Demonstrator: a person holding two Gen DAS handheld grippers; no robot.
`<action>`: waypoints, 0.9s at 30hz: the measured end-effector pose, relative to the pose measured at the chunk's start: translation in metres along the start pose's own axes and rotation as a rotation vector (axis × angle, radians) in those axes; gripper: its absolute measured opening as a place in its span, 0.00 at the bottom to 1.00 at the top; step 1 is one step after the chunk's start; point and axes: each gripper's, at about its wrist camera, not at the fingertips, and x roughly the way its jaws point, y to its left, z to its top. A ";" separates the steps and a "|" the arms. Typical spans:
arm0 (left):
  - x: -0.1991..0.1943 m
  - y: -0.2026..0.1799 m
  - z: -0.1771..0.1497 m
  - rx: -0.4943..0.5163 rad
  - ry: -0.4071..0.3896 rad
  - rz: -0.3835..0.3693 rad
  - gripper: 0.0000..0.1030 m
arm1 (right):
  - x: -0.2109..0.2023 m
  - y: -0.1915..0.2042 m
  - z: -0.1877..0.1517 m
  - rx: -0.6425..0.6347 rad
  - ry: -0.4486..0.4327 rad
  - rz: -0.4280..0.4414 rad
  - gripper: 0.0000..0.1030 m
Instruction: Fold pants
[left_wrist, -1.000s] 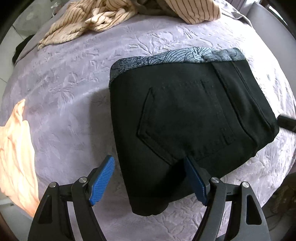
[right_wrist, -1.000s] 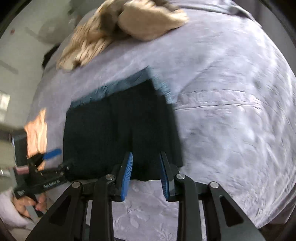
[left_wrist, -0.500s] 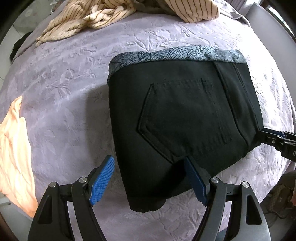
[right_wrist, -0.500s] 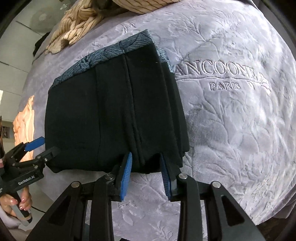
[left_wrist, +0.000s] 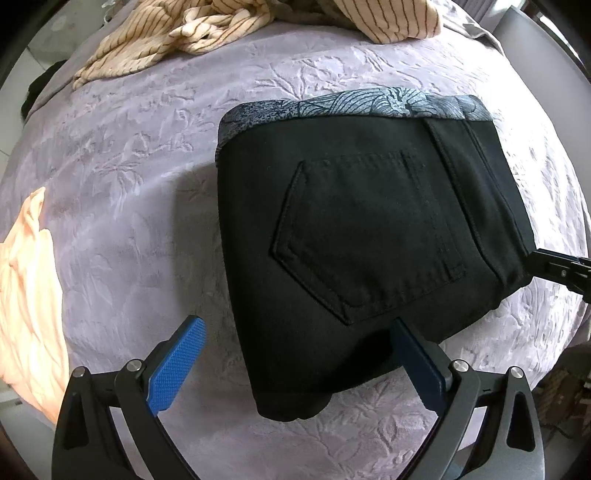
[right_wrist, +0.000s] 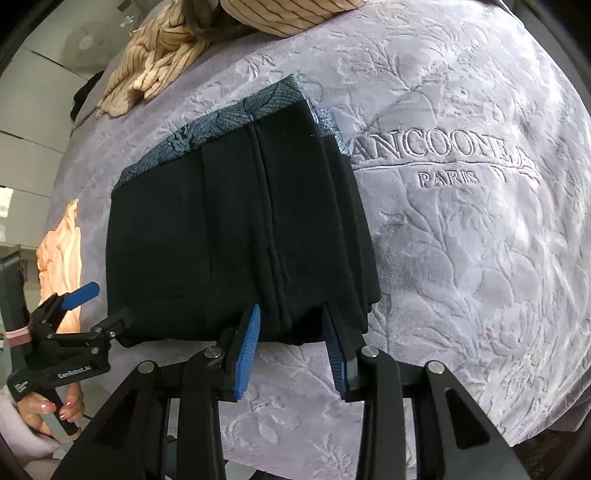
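- The folded black pants (left_wrist: 362, 240) are laid flat on the lilac embossed bed cover (left_wrist: 140, 206), back pocket up, patterned waistband at the far edge.
- The lower folded layers are hidden beneath the top layer.
- The left tongs (left_wrist: 295, 365) are spread wide, having just been opening; the near corner of the pants lies between the pads, and no pressing is seen.
- The right tongs (right_wrist: 291, 347) are partly parted, having just been opening, at the pants' near edge; contact with the pads cannot be determined.
- A striped beige garment (left_wrist: 207, 33) is cut off at the far edge.
- A peach cloth (left_wrist: 26, 295) is cropped at the left side.
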 end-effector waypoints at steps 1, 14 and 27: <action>0.000 0.000 0.000 -0.001 0.000 0.001 0.98 | 0.000 0.001 0.001 0.002 0.000 0.004 0.40; 0.008 0.006 0.008 -0.019 0.028 -0.015 0.98 | 0.003 0.002 0.003 0.011 0.003 0.022 0.51; 0.003 0.029 0.044 -0.071 -0.009 -0.010 0.98 | -0.019 -0.012 0.048 0.059 -0.121 0.101 0.53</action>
